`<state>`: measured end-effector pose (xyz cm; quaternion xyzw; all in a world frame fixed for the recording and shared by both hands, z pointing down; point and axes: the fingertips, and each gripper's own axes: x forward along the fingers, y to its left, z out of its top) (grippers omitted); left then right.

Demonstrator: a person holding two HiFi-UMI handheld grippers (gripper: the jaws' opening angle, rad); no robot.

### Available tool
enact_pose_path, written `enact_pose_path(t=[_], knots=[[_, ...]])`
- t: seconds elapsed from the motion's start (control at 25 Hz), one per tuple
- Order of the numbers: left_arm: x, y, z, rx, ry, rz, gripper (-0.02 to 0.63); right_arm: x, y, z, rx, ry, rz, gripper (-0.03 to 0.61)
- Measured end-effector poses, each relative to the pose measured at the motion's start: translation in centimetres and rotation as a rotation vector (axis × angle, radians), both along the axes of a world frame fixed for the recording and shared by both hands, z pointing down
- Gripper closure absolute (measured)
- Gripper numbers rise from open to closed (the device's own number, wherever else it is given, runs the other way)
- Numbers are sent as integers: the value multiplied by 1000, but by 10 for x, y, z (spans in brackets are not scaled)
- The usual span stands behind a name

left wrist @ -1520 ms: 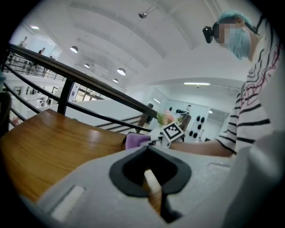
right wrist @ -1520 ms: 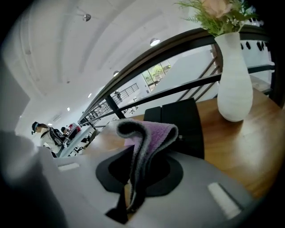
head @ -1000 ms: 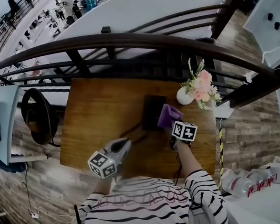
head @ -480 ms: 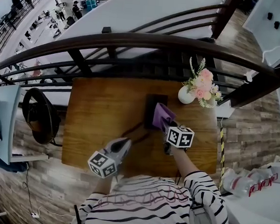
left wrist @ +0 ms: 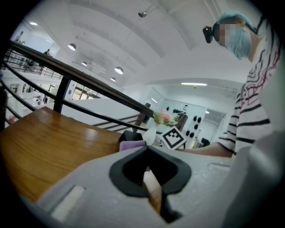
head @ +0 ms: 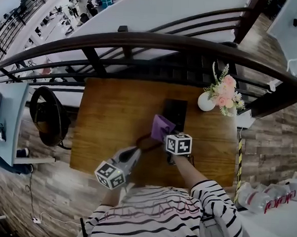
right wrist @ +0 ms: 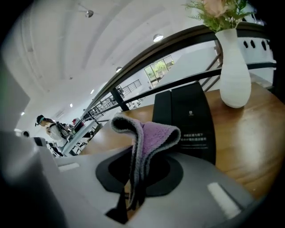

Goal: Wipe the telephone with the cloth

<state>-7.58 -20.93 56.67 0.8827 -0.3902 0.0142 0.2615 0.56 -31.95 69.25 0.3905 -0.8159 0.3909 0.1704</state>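
Cloth point(right wrist: 149, 136) sits clamped between right gripper point(right wrist: 132, 192) jaws, telephone point(right wrist: 190, 116) just beyond.

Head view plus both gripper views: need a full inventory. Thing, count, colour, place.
table: 1, brown wood, against the railing
railing: 1, dark, curving behind the table
telephone: 1, black, lying flat on the table, left of the vase
cloth: 1, purple, at the telephone's near end
vase: 1, white, at the table's far right
flowers: 1 bunch, pink with green sprigs, in the vase
cable: 1, dark, on the table near the cloth
ring-shaped thing: 1, black, left of the table
striped shirt: 1, white and black, bottom of the head view
left gripper: 1, grey, at the table's near edge, shut, empty
right gripper: 1, grey, shut on the cloth
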Motion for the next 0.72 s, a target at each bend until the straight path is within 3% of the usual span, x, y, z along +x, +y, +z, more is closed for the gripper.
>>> enact_pose_path(t=[0.44,0.72], knots=[[18,-7,0,5,6,71,612,97,0,25,-37,108,172,543],[39,-11,-5,16,8,123,612,134,5,24,-43,137,245,542]])
